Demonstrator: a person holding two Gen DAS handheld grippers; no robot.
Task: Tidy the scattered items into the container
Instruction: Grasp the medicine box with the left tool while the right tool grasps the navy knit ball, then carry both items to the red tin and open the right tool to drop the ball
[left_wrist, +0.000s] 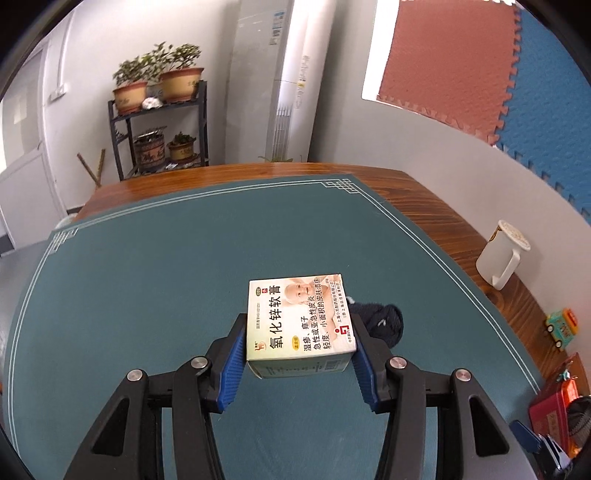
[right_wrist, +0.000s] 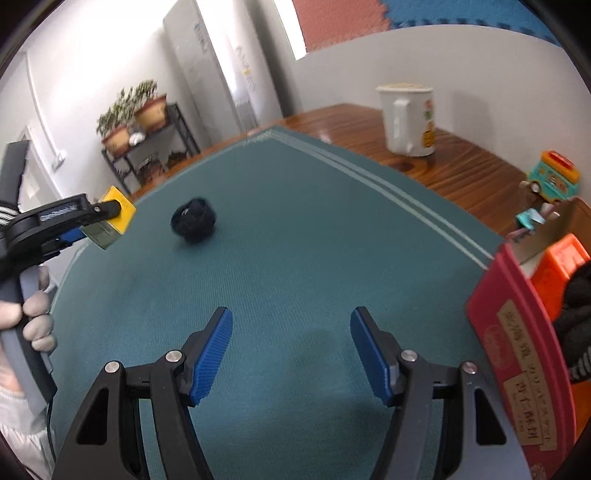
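Your left gripper clamped the ointment box above the green mat; your right gripper hung open beside the red container

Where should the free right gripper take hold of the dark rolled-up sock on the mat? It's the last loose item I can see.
Take the sock across its rounded middle, from above. It is a soft ball lying alone on the green mat, with bare mat on every side. The right gripper is open and empty.
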